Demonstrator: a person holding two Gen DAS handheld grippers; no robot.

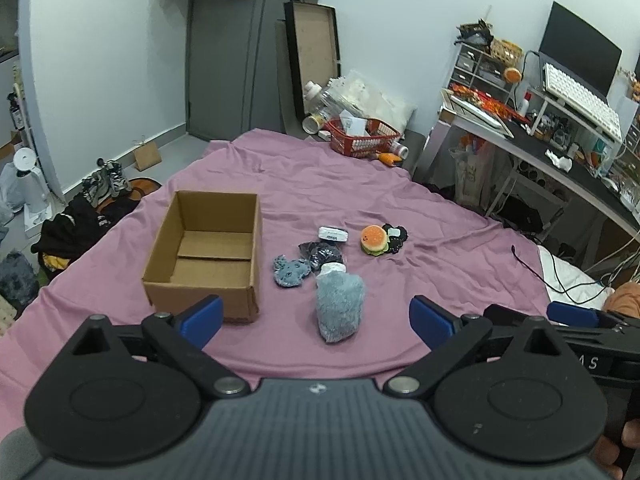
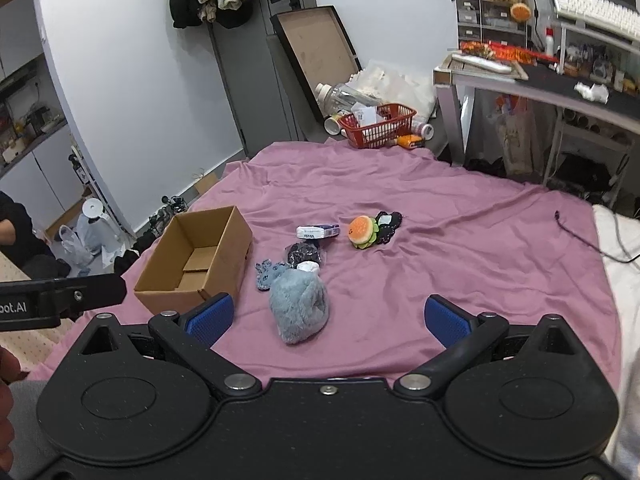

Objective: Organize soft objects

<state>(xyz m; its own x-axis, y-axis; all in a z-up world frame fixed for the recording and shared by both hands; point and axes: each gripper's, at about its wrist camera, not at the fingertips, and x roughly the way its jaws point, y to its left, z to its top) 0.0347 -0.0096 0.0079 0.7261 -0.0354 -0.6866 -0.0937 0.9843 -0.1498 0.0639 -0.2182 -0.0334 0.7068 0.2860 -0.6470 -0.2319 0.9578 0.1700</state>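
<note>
Pink sheet (image 1: 400,200) spread wide across the bed, wrinkled, carrying everything that matters. Cardboard box (image 1: 208,256) open-topped and bare inside, toward the left side of the sheet, just left of the cluster of soft things. Largest of these, fluffy grey-blue pouch (image 2: 300,304), nearest both cameras, its white cap end pointing away; just behind it a small blue plush (image 2: 270,274) close to the box wall and a dark bagged item (image 2: 306,254); farther back a white tissue pack (image 2: 318,231); off to the right, apart from the rest, a burger plush (image 2: 362,232) touching a black patch (image 2: 388,222). Left gripper (image 1: 316,316) spread wide and holding nothing, blue pads on either side of the pouch in its own view; right gripper (image 2: 328,318) likewise wide apart and unloaded, hovering short of the same pouch. Likely first step: pouch into box, nothing yet moved in. Best approached from above across the narrow waist, pads sunk well into the fur before squeezing, since pile compresses and a shallow pinch may slip; lift clear of the small blue plush, carry left, release low over the box floor. Writing: blue lettering on the tissue pack, perhaps "Vinda", too small for certainty; "oot.AI" on the left gripper's bar seen from the right wrist.
</note>
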